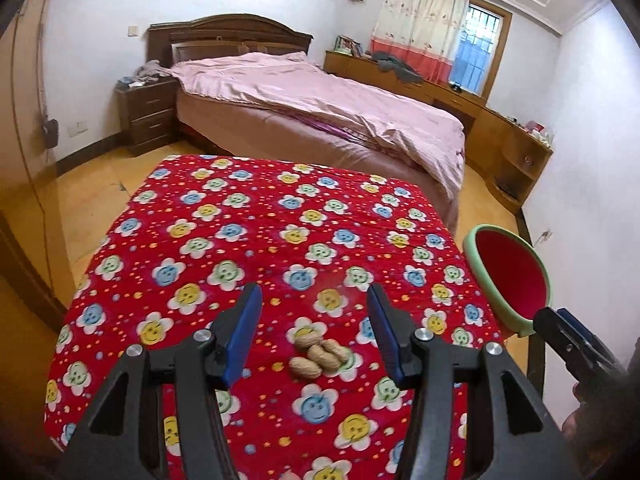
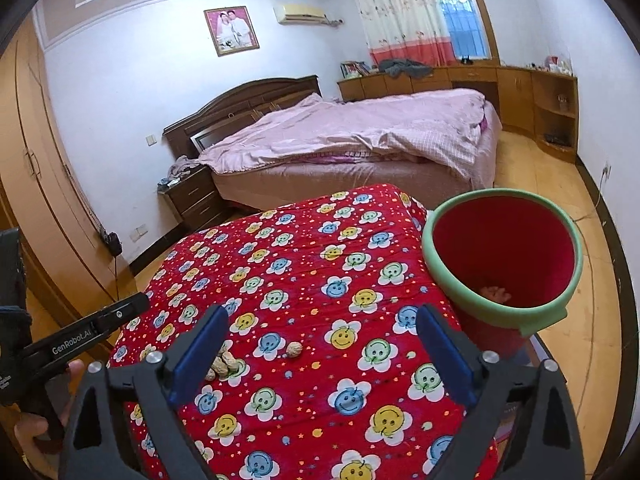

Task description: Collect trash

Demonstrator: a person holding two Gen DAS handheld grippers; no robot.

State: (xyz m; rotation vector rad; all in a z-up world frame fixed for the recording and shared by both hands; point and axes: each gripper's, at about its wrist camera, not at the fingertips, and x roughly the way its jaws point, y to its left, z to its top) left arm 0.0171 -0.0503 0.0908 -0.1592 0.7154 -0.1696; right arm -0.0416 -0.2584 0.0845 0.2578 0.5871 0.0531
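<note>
Table: a small table under a red cloth printed with smiling flowers in blue, yellow and green [image 1: 256,216]; it stands at the foot of a bed with a rumpled pink cover [image 1: 320,96].
Trash on the cloth: a little heap of tan peanut shells [image 1: 318,354] near the table's near edge; from the right-hand camera one more single shell [image 2: 294,349] lies just beside the heap, apart from it.
Bin: a red fabric-lined round bin with a pale green rim [image 2: 502,256] off the right edge of the table; a few pale bits lie at its bottom, too small to tell what they are.
Left gripper [image 1: 314,304]: black frame with blue pads, jaws partly apart and holding nothing, hanging above the cloth with the shell heap seen in the gap between its fingers.
Right gripper [image 2: 322,328]: jaws spread wide with nothing in them, over the cloth, the bin just to its right and the heap by its left finger.
Hands: a hand [image 2: 34,420] grips the left tool's handle, at the left edge of the right-hand view.
</note>
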